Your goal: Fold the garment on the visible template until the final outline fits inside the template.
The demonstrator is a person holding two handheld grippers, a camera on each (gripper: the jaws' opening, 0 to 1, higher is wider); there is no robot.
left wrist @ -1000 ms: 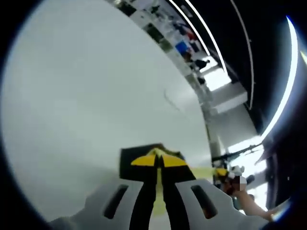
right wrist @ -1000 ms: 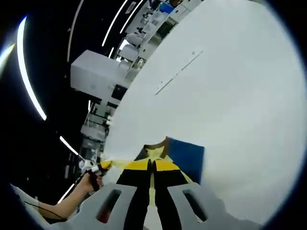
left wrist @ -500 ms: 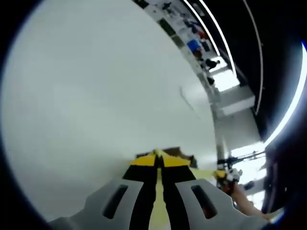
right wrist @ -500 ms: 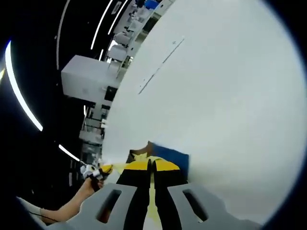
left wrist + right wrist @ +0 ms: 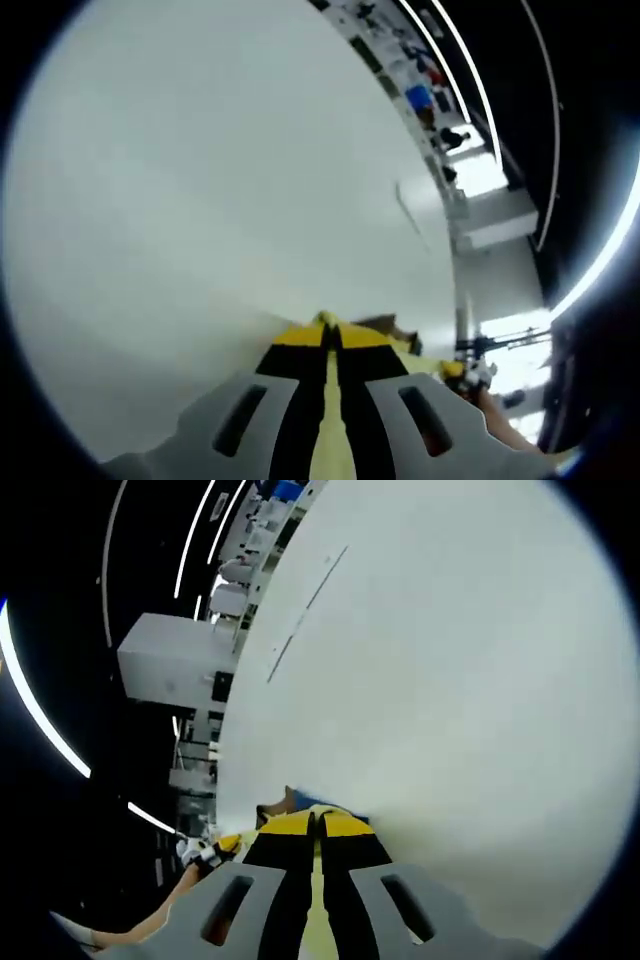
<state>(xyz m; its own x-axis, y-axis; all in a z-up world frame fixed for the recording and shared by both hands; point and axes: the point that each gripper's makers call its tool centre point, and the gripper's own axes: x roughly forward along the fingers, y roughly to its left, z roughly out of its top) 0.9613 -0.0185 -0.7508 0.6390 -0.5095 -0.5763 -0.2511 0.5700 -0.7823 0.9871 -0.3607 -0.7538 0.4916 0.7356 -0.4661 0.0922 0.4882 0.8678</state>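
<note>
In the left gripper view my left gripper is shut on the yellow garment, a strip of which shows between the closed jaws. A yellow edge runs right toward my right gripper. In the right gripper view my right gripper is likewise shut on yellow cloth, and my left gripper appears at the left. Just beyond the tips only a sliver of the template shows, brownish in one view and blue in the other. The rest of the garment is hidden.
The white table spreads ahead of both grippers, with a thin dark line marked on it. A person's arm shows at the lower left of the right gripper view. Shelves and a white block stand beyond the table's far edge.
Both views have tilted, so the dark and blue template patch beyond the tips has shrunk to a sliver. Both grippers stay shut on the yellow cloth.
</note>
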